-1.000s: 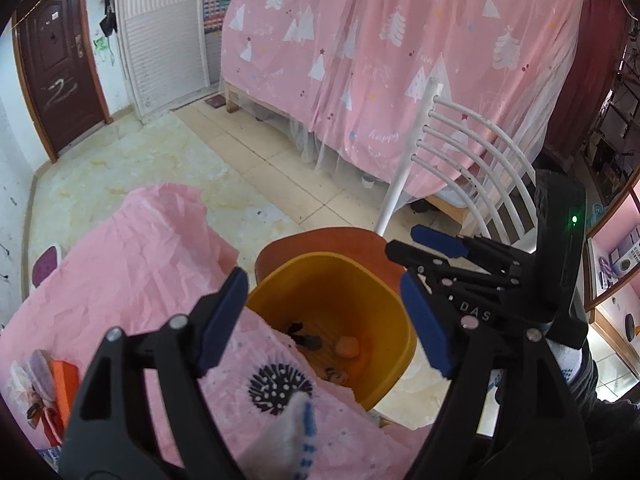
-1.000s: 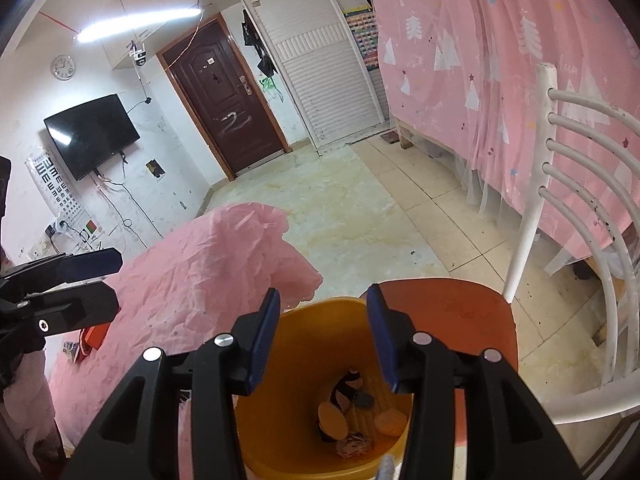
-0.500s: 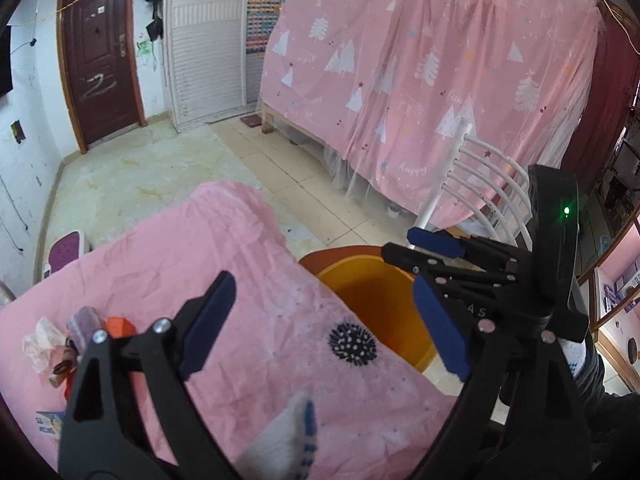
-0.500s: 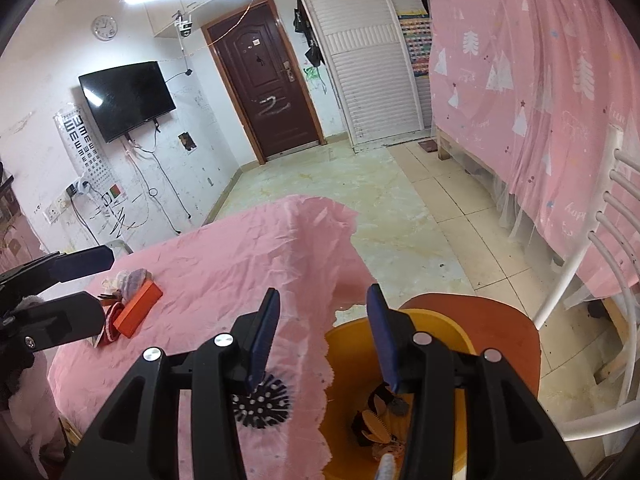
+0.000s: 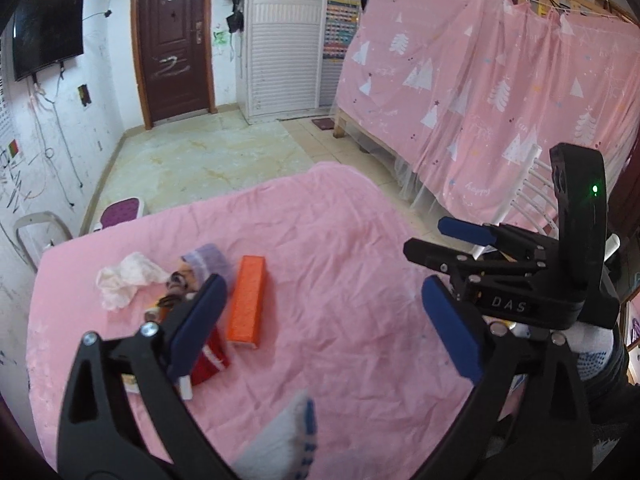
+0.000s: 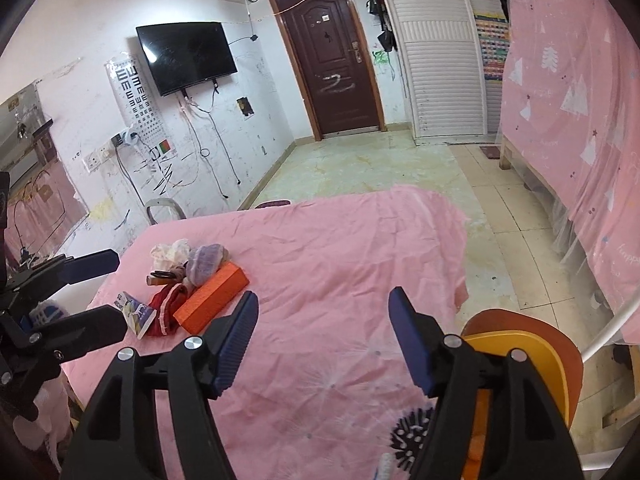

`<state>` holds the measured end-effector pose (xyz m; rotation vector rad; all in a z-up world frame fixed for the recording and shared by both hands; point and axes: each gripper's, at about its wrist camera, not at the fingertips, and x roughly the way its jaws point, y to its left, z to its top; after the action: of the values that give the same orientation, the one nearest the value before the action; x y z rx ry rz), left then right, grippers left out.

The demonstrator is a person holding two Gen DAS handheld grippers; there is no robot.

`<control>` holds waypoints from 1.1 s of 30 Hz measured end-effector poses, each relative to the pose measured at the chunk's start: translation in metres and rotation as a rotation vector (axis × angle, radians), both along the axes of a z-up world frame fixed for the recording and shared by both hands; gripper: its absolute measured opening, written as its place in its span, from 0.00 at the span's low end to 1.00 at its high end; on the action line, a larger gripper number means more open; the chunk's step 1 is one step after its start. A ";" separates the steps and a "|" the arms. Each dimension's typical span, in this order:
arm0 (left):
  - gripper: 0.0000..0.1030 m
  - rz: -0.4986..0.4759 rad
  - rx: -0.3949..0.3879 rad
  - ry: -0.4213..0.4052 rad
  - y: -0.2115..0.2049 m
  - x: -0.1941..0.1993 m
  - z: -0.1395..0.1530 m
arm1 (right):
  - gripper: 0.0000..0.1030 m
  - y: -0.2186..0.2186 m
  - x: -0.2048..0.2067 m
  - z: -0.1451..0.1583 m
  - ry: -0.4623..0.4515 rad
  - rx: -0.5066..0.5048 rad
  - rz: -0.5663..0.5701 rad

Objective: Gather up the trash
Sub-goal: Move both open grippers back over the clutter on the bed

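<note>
Left gripper (image 5: 324, 322): right up close, jaws spreading wide and opening further, nothing between the blue pads, only pink cloth under the gap.
Right gripper (image 6: 322, 342): jaws parting too, blue pads apart, empty, hanging over the near part of the table.
Gloved finger (image 5: 280, 436): white knit with blue dots, poking in at the bottom edge of the left view.
Tablecloth (image 6: 340, 248): pink and wrinkled, covering the whole table, with a black dandelion print (image 6: 412, 432) at the near right corner.
Bin (image 6: 532, 356): yellow, just off the near right edge of the table, sitting on the orange seat of a chair (image 6: 560, 344); what is inside it is hidden behind the right gripper.
Trash pile: gathered on the left part of the table, well apart from the bin and ahead of both grippers.
Orange box (image 6: 212, 298): long, lying flat, the item of the pile nearest the table's middle.
Red wrapper (image 6: 164, 308): crumpled, touching the orange box on its left.
Small carton (image 6: 134, 310): printed, lying at the pile's near left edge beside the red wrapper.
Purple wad (image 6: 206, 258): soft, just behind the orange box.
White tissue (image 5: 124, 278): crumpled, at the far left of the pile.
Floor (image 6: 360, 168): pale marbled tiles beyond the table.
Pink curtain (image 5: 500, 92): tree print, hanging along the right side.
Door (image 6: 332, 60): dark brown, shut, at the far wall.
Television (image 6: 186, 56): black, mounted on the left wall, screen dark.
</note>
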<state>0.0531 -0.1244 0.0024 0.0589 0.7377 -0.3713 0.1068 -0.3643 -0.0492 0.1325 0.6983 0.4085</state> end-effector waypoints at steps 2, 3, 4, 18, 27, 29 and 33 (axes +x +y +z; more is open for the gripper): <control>0.91 0.033 -0.006 0.003 0.016 0.003 -0.001 | 0.57 0.015 0.004 -0.001 0.006 -0.010 0.024; 0.91 0.045 -0.007 0.003 0.022 0.002 -0.001 | 0.57 0.021 0.005 -0.001 0.008 -0.015 0.033; 0.91 0.056 -0.008 0.002 0.027 0.004 -0.001 | 0.57 0.028 0.008 -0.001 0.011 -0.021 0.045; 0.93 0.194 0.022 0.025 0.107 0.050 -0.007 | 0.61 0.091 0.031 -0.009 0.060 -0.055 0.119; 0.93 0.286 0.051 0.108 0.153 0.095 -0.026 | 0.65 0.130 0.044 -0.019 0.100 -0.082 0.178; 0.93 0.300 0.051 0.135 0.159 0.104 -0.034 | 0.66 0.135 0.048 -0.022 0.114 -0.084 0.185; 0.93 0.308 0.045 0.178 0.164 0.120 -0.049 | 0.66 0.144 0.055 -0.028 0.143 -0.091 0.196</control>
<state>0.1726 0.0392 -0.0470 -0.0458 0.9160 -0.0661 0.1617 -0.2204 -0.0774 0.0069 0.8730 0.5579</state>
